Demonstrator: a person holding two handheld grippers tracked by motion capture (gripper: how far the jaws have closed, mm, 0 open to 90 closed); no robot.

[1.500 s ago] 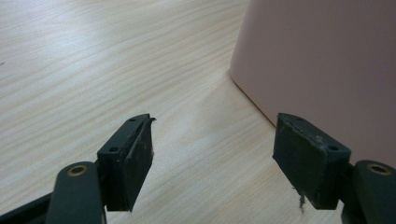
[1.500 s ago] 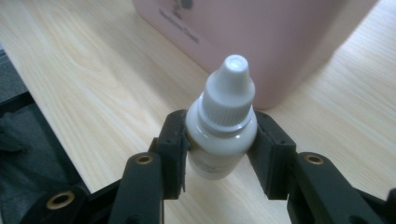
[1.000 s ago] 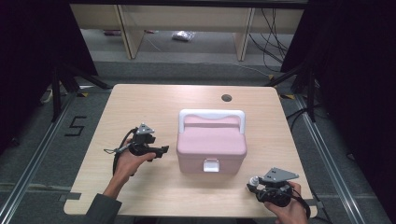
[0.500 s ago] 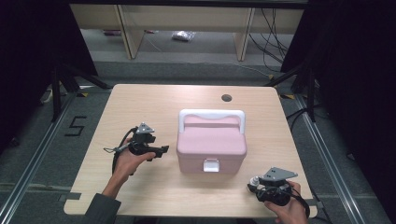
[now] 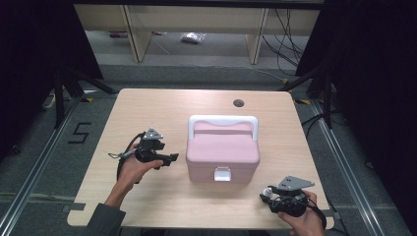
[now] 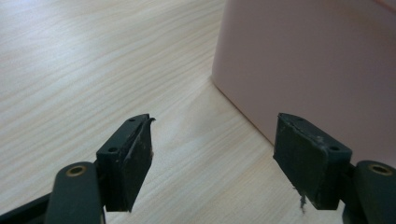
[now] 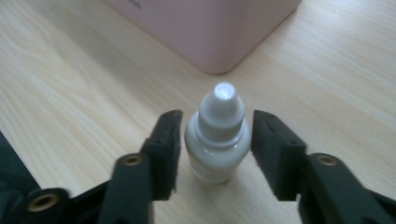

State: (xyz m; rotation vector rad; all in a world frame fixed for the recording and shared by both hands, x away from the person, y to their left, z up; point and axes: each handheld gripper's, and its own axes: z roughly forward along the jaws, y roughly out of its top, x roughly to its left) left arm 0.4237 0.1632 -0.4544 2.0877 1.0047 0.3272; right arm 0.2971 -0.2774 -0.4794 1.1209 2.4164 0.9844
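Floor tape (image 5: 80, 132) reads 5; white bottle (image 7: 218, 140) shows no readable label.

My right gripper (image 5: 269, 195) has drawn back a little toward my edge of the tabletop (image 5: 162, 105) and now sits slightly lower in the high view than a second ago. My left gripper (image 5: 169, 158) has eased marginally away from the pink box (image 5: 223, 152), leaving a small gap at its left side.
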